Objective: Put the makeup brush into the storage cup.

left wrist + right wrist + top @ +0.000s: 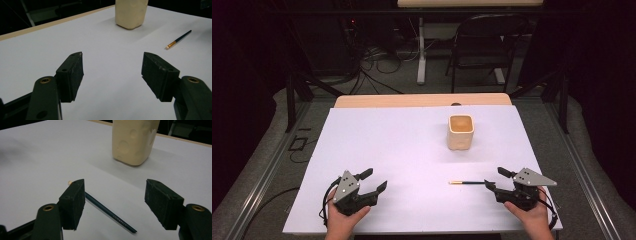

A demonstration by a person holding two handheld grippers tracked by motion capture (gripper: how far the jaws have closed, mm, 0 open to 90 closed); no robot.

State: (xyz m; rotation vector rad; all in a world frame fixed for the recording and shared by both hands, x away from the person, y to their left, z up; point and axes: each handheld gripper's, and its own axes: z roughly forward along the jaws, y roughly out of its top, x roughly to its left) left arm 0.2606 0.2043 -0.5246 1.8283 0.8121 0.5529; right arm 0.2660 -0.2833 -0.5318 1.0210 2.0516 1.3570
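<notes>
High view. My left tongs (373, 181) rest low over the near-left part of the white surface (392, 145), jaws spread, nothing between them. My right tongs (498, 179) sit at the near-right, jaws likewise spread and pinching nothing. The brush (467, 183) lies flat on the surface just left of my right tongs, its pale tip pointing left and its dark handle end reaching the tip of the nearer jaw; whether they touch I cannot tell. The cup (460, 131), cream-coloured with a squarish mouth, stands upright farther back, beyond the brush and well apart from both tongs.

Left gripper view. The cup (130, 13) stands ahead and the brush (178, 39) lies to its right, both far from my spread jaws.

Right gripper view. The brush (110, 213) runs slantwise across the gap between my jaws, lying on the surface below them. Its pale tip shows just beside the top of the left jaw, and the handle end lies mid-gap, near the bottom edge. Neither pad presses on it. The cup (133, 141), with shallow round dimples in its side, stands behind.
</notes>
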